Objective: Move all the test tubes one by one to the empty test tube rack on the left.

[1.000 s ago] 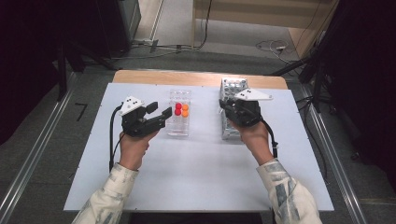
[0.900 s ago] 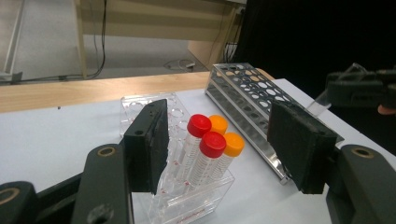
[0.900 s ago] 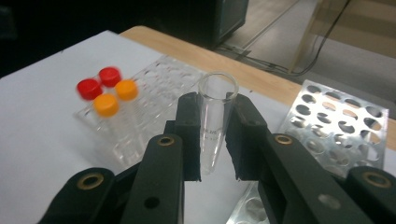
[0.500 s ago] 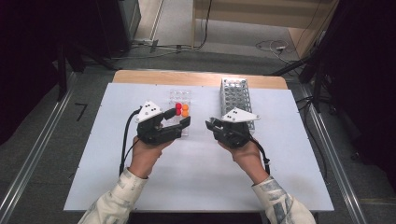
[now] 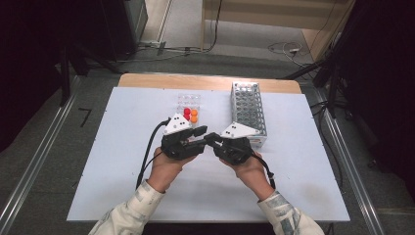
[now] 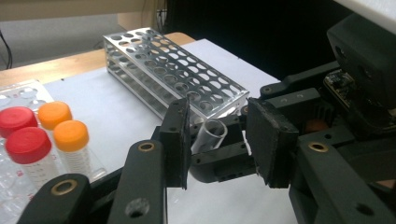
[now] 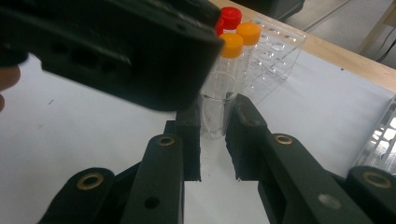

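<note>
The right gripper (image 5: 211, 138) is clamping a short clear open-topped plastic tube (image 7: 215, 106) between its two black jaws, the tube projecting past the jaw tips. In the left gripper view the same tube (image 6: 208, 135) is showing its open mouth, tilted, in the gap between the left gripper's pads (image 6: 272, 135).

The left gripper (image 5: 201, 135) is standing with its jaws apart, gripping nothing. The pads are sitting on either side of the tube; whether either pad is touching it cannot be told. In the high view the two grippers are pointing tip to tip over the middle of the white table top (image 5: 122, 127), each in one of the person's hands.

Beyond the right gripper's jaw tips, two orange-capped clear vials (image 7: 232, 45) and red-capped clear vials (image 7: 230, 16) are standing upright in a clear plastic tray with round wells (image 7: 275, 46). In the left gripper view these are lying to the left of the left jaw: two orange-capped (image 6: 71, 136) and two red-capped (image 6: 28, 144), close together.

A silver perforated metal tube rack (image 6: 173, 70) is lying on the table beyond the left gripper's fingertips. In the high view the rack (image 5: 247, 111) is sitting just behind the right gripper, with the tray (image 5: 188, 102) well to its left, behind the left gripper.
</note>
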A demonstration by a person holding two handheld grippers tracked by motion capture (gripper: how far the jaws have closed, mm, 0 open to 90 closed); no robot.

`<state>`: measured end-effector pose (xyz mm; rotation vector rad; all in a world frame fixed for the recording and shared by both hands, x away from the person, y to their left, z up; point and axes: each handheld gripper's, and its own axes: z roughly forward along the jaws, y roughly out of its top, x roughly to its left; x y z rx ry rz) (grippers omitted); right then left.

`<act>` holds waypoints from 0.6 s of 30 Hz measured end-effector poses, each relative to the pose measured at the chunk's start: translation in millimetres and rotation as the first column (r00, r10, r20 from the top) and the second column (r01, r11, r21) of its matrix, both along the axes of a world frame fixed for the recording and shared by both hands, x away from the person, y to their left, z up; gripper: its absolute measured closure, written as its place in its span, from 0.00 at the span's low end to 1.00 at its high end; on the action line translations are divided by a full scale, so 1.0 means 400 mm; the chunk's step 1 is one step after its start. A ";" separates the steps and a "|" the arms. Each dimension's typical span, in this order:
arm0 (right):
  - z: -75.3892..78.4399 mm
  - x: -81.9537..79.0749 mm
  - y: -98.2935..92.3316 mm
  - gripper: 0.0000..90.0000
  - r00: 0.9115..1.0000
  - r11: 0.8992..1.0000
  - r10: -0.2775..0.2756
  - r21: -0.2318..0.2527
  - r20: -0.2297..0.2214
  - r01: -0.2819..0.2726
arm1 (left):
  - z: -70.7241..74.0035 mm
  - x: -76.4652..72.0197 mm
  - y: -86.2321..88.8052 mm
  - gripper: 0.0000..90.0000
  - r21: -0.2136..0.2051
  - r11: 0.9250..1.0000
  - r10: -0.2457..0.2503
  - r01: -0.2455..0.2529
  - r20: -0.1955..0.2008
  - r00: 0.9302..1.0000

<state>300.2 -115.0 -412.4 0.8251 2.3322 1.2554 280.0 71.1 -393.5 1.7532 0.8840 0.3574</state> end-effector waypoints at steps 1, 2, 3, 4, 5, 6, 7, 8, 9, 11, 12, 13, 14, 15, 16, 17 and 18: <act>-0.001 0.000 0.003 0.82 1.000 1.000 -0.001 -0.004 0.006 0.001 | -0.003 0.000 -0.002 0.70 0.010 1.000 0.003 -0.003 0.001 1.000; -0.002 -0.002 0.006 0.82 1.000 1.000 -0.004 -0.011 0.015 0.004 | -0.003 0.000 -0.002 0.70 0.010 1.000 0.003 -0.003 0.001 1.000; -0.003 -0.004 0.009 0.82 1.000 1.000 -0.007 -0.017 0.021 0.007 | -0.006 0.002 -0.003 0.71 0.015 1.000 0.003 -0.003 -0.004 1.000; -0.005 -0.006 0.012 0.82 1.000 1.000 -0.008 -0.020 0.024 0.008 | -0.013 0.004 -0.005 0.72 0.022 1.000 0.010 -0.010 -0.008 1.000; -0.006 -0.008 0.014 0.82 1.000 1.000 -0.010 -0.018 0.024 0.011 | -0.015 0.005 -0.005 0.74 0.025 1.000 0.016 -0.016 -0.009 1.000; -0.008 -0.009 0.016 0.82 1.000 1.000 -0.013 -0.025 0.028 0.013 | -0.016 0.006 -0.006 0.74 0.023 1.000 0.018 -0.018 -0.009 1.000; -0.010 -0.008 0.018 0.82 1.000 1.000 -0.011 -0.024 0.027 0.012 | -0.016 0.006 -0.006 0.74 0.023 1.000 0.018 -0.018 -0.009 1.000; -0.012 -0.008 0.020 0.82 1.000 1.000 -0.010 -0.025 0.027 0.010 | -0.020 0.009 -0.008 0.74 0.028 0.999 0.018 -0.017 -0.018 1.000; -0.014 -0.009 0.024 0.82 1.000 1.000 -0.015 -0.025 0.026 0.015 | -0.023 0.010 -0.010 0.75 0.033 0.999 0.027 -0.026 -0.017 0.999; -0.018 -0.012 0.030 0.82 0.999 0.999 -0.018 -0.033 0.034 0.019 | -0.029 0.012 -0.009 0.77 0.034 0.999 0.036 -0.035 -0.028 0.999; -0.020 -0.013 0.033 0.82 0.999 0.999 -0.020 -0.038 0.037 0.021 | -0.030 0.012 -0.009 0.78 0.038 0.998 0.042 -0.041 -0.032 0.999; -0.023 -0.014 0.034 0.82 0.999 0.999 -0.023 -0.043 0.045 0.025 | -0.030 0.012 -0.009 0.80 0.038 0.998 0.042 -0.041 -0.032 0.999; -0.025 -0.015 0.035 0.82 0.998 0.999 -0.031 -0.041 0.049 0.033 | -0.029 0.011 -0.009 0.80 0.047 0.998 0.050 -0.049 -0.030 0.998; -0.025 -0.015 0.035 0.82 0.998 0.999 -0.031 -0.040 0.048 0.033 | -0.028 0.012 -0.007 0.80 0.044 0.998 0.055 -0.054 -0.038 0.998; -0.025 -0.016 0.036 0.82 0.998 0.999 -0.030 -0.036 0.052 0.032 | -0.028 0.012 -0.006 0.80 0.041 0.998 0.057 -0.055 -0.040 0.998; -0.024 -0.016 0.036 0.82 0.998 0.999 -0.025 -0.035 0.060 0.028 | -0.028 0.012 -0.007 0.80 0.040 0.998 0.057 -0.056 -0.042 0.997; -0.024 -0.017 0.036 0.82 0.998 0.999 -0.027 -0.032 0.058 0.029 | -0.029 0.010 -0.009 0.82 0.040 0.998 0.059 -0.057 -0.041 0.997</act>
